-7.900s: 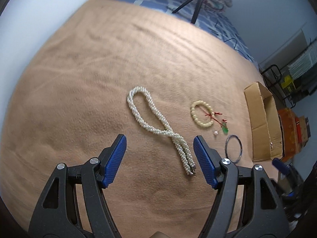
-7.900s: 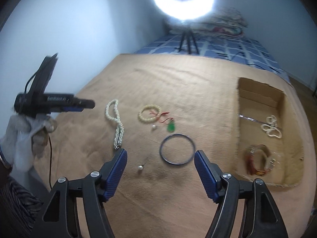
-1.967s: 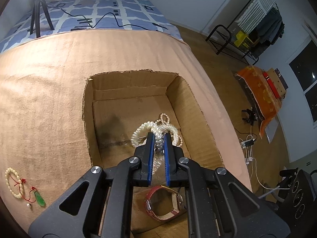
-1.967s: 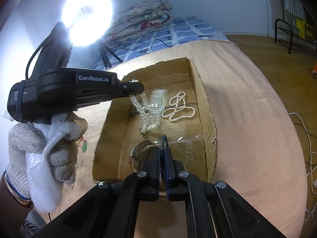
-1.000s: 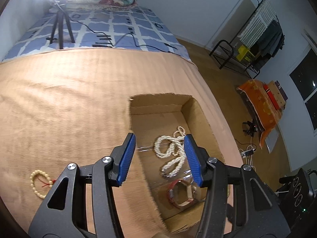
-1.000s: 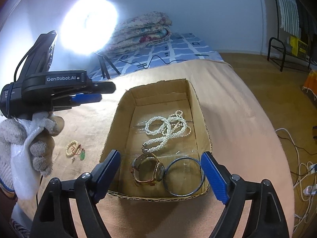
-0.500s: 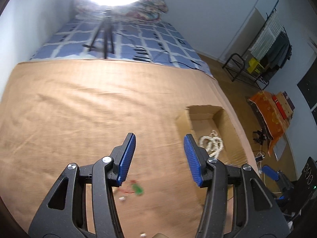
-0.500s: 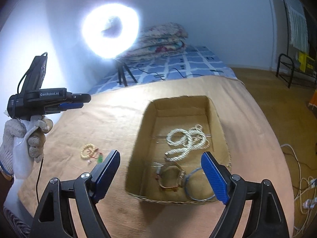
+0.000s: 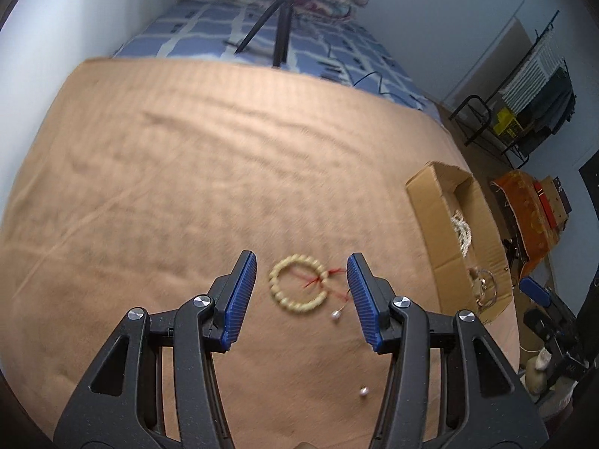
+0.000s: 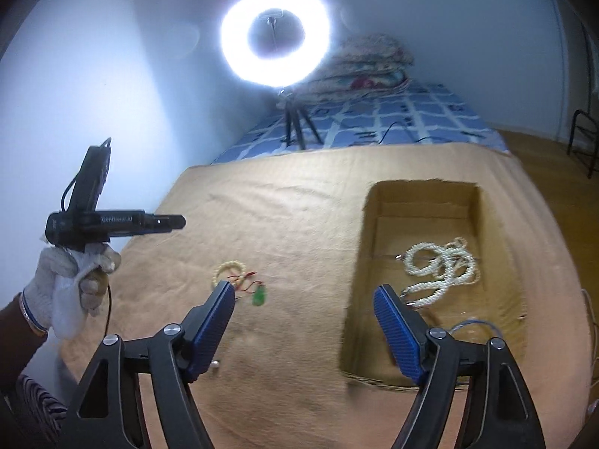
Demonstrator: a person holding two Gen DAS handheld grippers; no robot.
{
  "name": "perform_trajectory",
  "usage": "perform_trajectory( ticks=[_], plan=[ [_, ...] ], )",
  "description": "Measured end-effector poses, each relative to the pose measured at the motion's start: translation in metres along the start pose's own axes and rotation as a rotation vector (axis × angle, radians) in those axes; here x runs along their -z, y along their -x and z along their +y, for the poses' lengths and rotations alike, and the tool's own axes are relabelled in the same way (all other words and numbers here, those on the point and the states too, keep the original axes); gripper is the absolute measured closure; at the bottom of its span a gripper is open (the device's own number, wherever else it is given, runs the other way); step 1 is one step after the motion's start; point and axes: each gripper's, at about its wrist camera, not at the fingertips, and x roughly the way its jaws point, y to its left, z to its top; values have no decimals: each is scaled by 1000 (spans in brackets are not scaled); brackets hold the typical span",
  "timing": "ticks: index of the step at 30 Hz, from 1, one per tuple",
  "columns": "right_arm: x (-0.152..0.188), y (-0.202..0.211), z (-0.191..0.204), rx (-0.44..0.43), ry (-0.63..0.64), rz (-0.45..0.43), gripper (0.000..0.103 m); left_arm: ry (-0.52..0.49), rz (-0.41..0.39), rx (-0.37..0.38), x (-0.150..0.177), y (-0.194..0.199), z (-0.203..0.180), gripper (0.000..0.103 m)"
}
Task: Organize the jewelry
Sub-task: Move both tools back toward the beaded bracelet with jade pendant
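A cream bead bracelet (image 9: 297,283) with red cord lies on the tan blanket, framed between the fingers of my open, empty left gripper (image 9: 301,295), which hovers above it. It also shows in the right wrist view (image 10: 228,270), with a green pendant (image 10: 259,295) beside it. Two loose pearl pieces (image 9: 362,391) lie nearer me. The cardboard box (image 10: 423,202) holds pearl necklaces (image 10: 438,267), and a metal bangle (image 10: 473,326). My right gripper (image 10: 304,327) is open and empty, held over the box's left wall. The left gripper (image 10: 164,221) shows in the right wrist view too.
A ring light (image 10: 275,35) on a tripod (image 10: 295,127) stands on the blue checked bedding beyond the blanket. Folded quilts (image 10: 370,63) lie behind it. A clothes rack (image 9: 524,112) and orange items (image 9: 531,217) stand on the floor to the right.
My left gripper let the pearl necklace go in the box, opened and swung left over the bead bracelet. My right gripper opened, left the bangle in the box and pulled back.
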Motion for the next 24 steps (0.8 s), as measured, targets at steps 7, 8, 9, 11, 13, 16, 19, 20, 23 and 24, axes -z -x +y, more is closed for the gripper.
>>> perform_trajectory(
  ticks=[7,8,9,11,13,16,19,20,23,24],
  plan=[
    [3,-33,22,-36,38,89,42,-7,39,7,12,-15,10,56],
    [4,-37,25,-38,44,101,44,-8,49,7,13,-18,10,59],
    [5,-43,29,-43,52,121,48,-8,57,10,15,-21,13,62],
    [7,-52,37,-55,65,142,52,-14,72,8,19,-29,14,62],
    [8,-62,43,-64,77,158,55,-29,92,6,24,-36,15,67],
    [10,-84,54,-73,99,201,60,-48,113,-4,29,-44,15,68],
    [14,-103,62,-50,131,240,65,-53,127,-9,31,-52,14,68],
    [15,-109,64,-42,139,249,65,-59,129,-13,31,-54,14,68],
    [18,-123,65,-26,150,271,66,-72,138,-27,32,-63,12,68],
    [20,-128,65,-19,152,279,67,-75,142,-29,32,-66,12,68]
  ],
)
